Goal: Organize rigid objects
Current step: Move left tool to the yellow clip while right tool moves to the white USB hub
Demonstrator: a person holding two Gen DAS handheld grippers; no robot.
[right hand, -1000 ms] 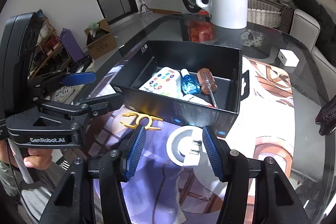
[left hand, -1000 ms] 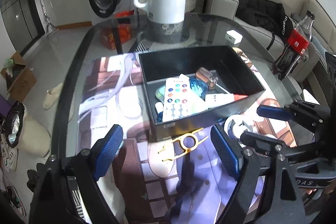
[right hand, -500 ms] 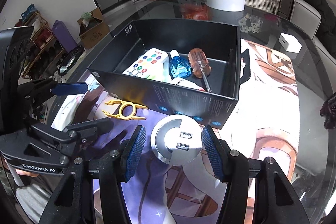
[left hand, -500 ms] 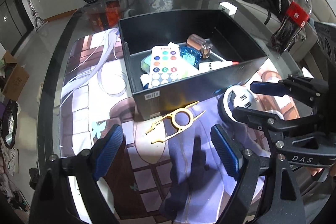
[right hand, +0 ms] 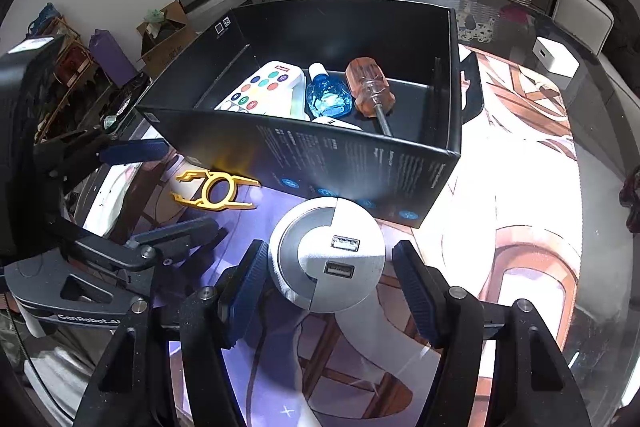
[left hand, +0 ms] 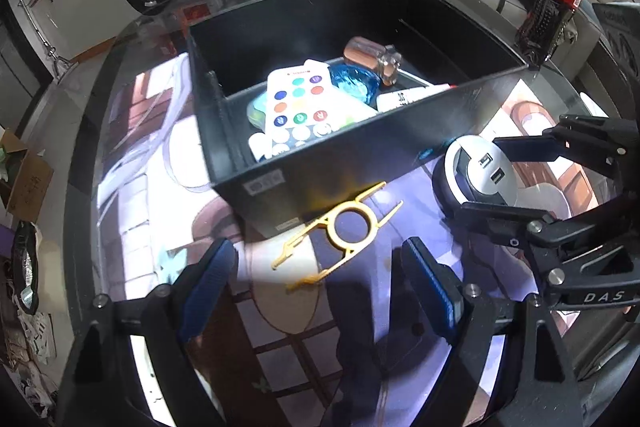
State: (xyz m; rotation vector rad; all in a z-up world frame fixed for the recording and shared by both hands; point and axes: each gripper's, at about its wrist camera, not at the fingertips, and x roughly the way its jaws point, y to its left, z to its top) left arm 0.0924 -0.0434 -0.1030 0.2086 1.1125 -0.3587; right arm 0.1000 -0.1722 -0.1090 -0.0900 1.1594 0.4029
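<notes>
I have two claws over a glass table. My right claw is spread wide around the round hub. The hub sits on the table, just in front of the black box. The left pad looks like it touches the hub's side, but the right pad is still apart from it. So nothing is pinched yet.

My left claw is spread wide too and holds nothing. The yellow tool lies flat on the table between its fingers and the box, just beside the box wall.

In the box I see a remote, a blue bottle and a screwdriver.

I think the step now is to grab the hub. To do it well, I would slide the right claw a bit to the right so the hub sits in the middle, then squeeze slowly. The hub is round and smooth, so it could slip out. I must lift it high to clear the box wall.
</notes>
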